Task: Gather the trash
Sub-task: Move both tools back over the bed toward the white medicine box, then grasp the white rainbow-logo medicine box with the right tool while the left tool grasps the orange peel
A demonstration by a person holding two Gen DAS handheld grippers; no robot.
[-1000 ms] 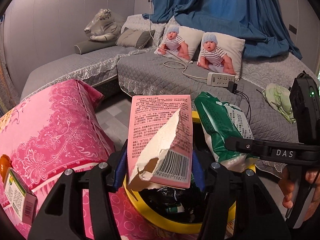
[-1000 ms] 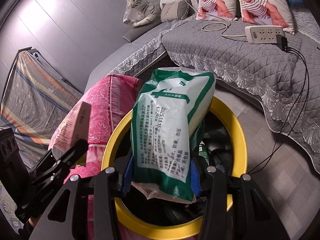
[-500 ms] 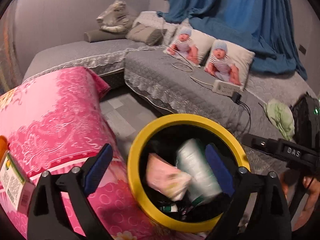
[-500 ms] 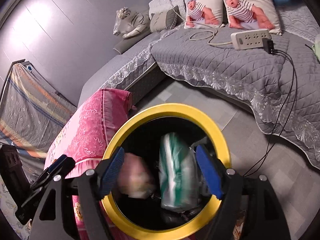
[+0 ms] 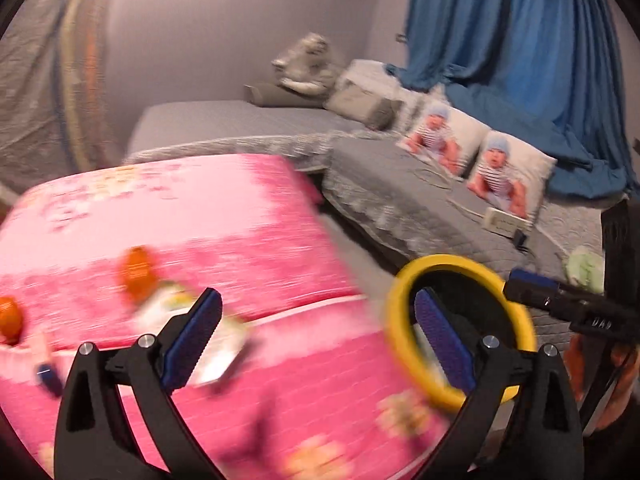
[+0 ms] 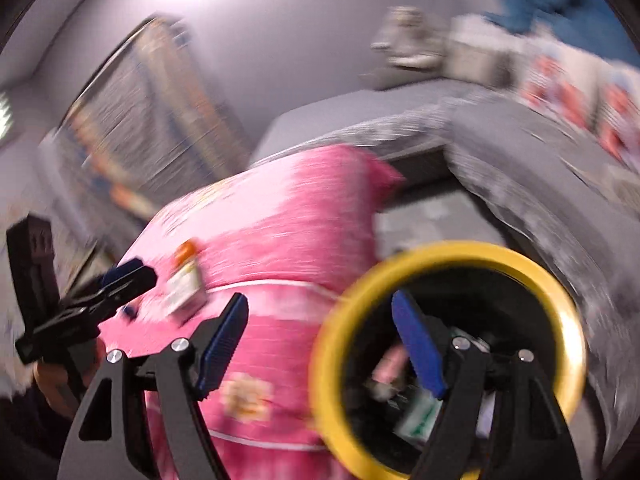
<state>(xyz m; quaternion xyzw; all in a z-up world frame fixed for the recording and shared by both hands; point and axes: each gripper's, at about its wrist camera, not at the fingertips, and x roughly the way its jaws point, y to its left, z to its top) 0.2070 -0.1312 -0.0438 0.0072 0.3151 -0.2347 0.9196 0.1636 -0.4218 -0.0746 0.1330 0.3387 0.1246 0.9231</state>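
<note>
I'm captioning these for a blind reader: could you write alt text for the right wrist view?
Blurred fisheye view: the open, empty right claw straddles a pink cloth surface and a yellow-rimmed bin holding trash. The left claw shows at far left; a grey sofa lies behind.

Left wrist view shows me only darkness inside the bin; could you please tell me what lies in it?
Observer: The right wrist view shows a green-and-white packet and a pink box lying in the bin.
Operator: Thank you. Is the right tool carrying anything?
Observer: No. The right tool is open; its jaws have just been opening, with nothing between them.
</note>
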